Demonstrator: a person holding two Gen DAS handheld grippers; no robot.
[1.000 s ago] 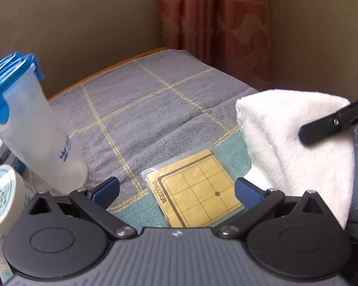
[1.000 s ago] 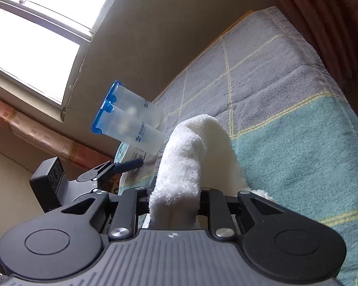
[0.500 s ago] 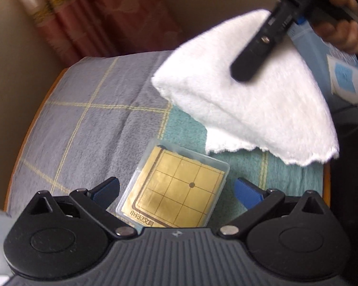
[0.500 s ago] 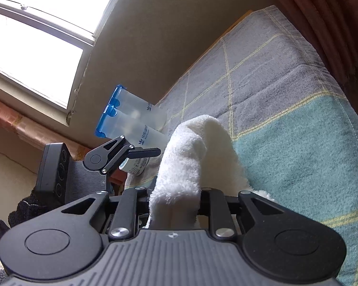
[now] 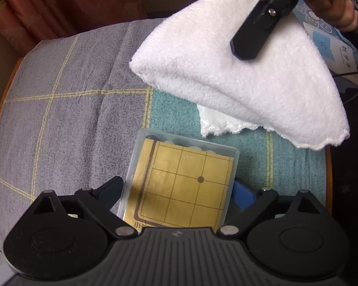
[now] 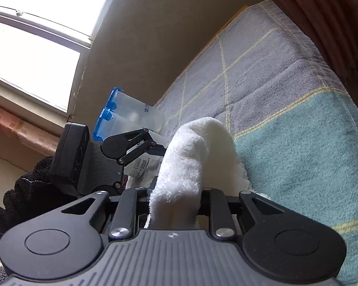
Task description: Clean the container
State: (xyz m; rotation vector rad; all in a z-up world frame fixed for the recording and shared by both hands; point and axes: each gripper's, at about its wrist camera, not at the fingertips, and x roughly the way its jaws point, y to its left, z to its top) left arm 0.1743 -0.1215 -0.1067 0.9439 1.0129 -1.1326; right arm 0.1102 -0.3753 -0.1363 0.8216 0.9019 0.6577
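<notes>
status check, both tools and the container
Left tool closing around flat container, grip unconfirmed. Right tool shut on white towel. Nothing blocking.

I swung my left gripper (image 5: pixel 179 190) down over the flat clear container (image 5: pixel 182 183) and rolled it; its fingers (image 5: pixel 112 188) closed in, now flanking the container's two sides.

A table draped in a grey and teal cloth (image 6: pixel 286 90) with yellow grid lines stands against a beige wall (image 6: pixel 155 35). Daylight floods through a window (image 6: pixel 31 47) on the left; reddish patterned curtains (image 5: pixel 47 7) hang behind.
</notes>
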